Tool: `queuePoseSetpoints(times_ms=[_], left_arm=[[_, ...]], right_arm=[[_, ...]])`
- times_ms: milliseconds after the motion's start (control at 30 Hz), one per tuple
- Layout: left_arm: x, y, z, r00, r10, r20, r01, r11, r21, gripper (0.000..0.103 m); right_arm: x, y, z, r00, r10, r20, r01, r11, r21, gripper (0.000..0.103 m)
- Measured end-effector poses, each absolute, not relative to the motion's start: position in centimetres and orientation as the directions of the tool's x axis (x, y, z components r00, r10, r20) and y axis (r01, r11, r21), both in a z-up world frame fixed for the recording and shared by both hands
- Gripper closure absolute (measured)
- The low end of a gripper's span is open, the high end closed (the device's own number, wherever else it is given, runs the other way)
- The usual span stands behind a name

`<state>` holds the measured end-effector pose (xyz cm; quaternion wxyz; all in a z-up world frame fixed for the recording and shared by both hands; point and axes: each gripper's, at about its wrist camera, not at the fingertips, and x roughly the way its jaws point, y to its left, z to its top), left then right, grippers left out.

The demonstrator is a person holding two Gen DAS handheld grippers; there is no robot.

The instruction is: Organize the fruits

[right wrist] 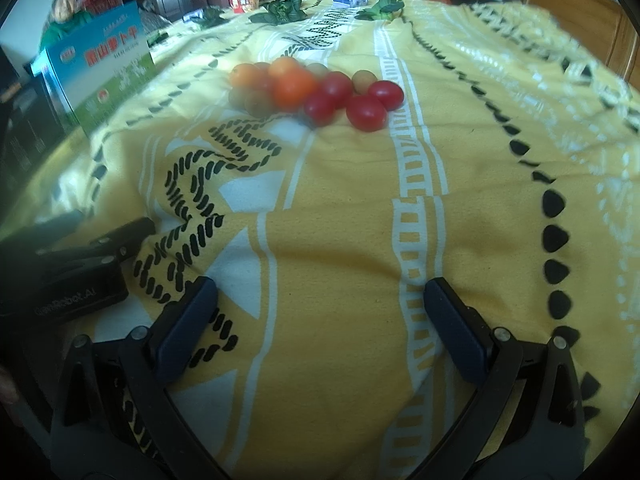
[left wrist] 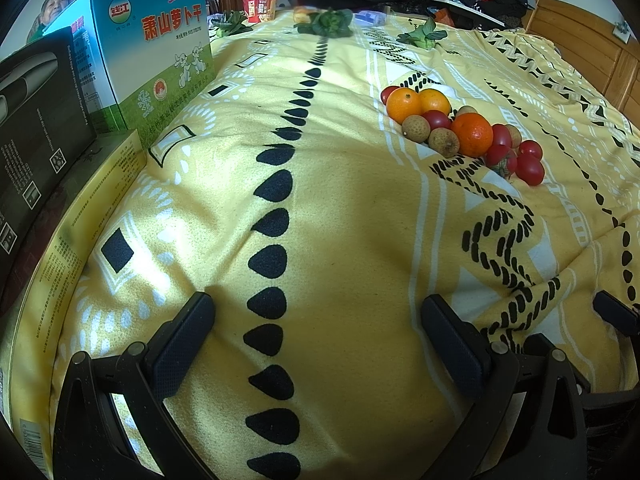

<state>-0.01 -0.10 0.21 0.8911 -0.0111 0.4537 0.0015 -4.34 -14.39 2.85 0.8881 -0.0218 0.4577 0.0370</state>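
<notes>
While both claws are hovering low over the yellow blanket (left wrist: 340,208), neither one is holding anything. The left claw (left wrist: 316,340) is pointing forward with its two fingers spread wide, only bare cloth lying between them. The fruit pile (left wrist: 460,128) is sitting well ahead of it and off to its right: oranges (left wrist: 473,134), small red tomatoes (left wrist: 530,169) and brown longans (left wrist: 444,142) all touching one another in a loose heap. To this claw's left, boxes are standing along the blanket's edge, a blue and green carton (left wrist: 152,60) farthest forward.

The right claw (right wrist: 320,316) is likewise gaping open and empty, aimed up the blanket. From here the fruit pile (right wrist: 316,88) is lying straight ahead and a little to the left, well apart from the fingertips. The left claw's black body is showing at the right one's near left, resting just above the cloth. Leafy greens (right wrist: 280,10) are lying at the far end, beyond the fruit.
</notes>
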Motion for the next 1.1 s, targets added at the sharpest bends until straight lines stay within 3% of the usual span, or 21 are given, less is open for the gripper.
queuePoseSetpoints(times_ms=[667, 1100], left_arm=[[-0.4, -0.3, 0.1, 0.585, 0.003, -0.811, -0.003, 1.000, 0.001, 0.000], [-4.2, 1.8, 1.1, 0.640, -0.093, -0.762, 0.021, 0.994, -0.104, 0.000]], right_arm=[[-5.0, -14.4, 2.7, 0.585, 0.042, -0.810, -0.047, 0.999, 0.018, 0.000], [-5.0, -14.5, 2.8, 0.586, 0.046, -0.809, -0.048, 0.999, 0.023, 0.000]])
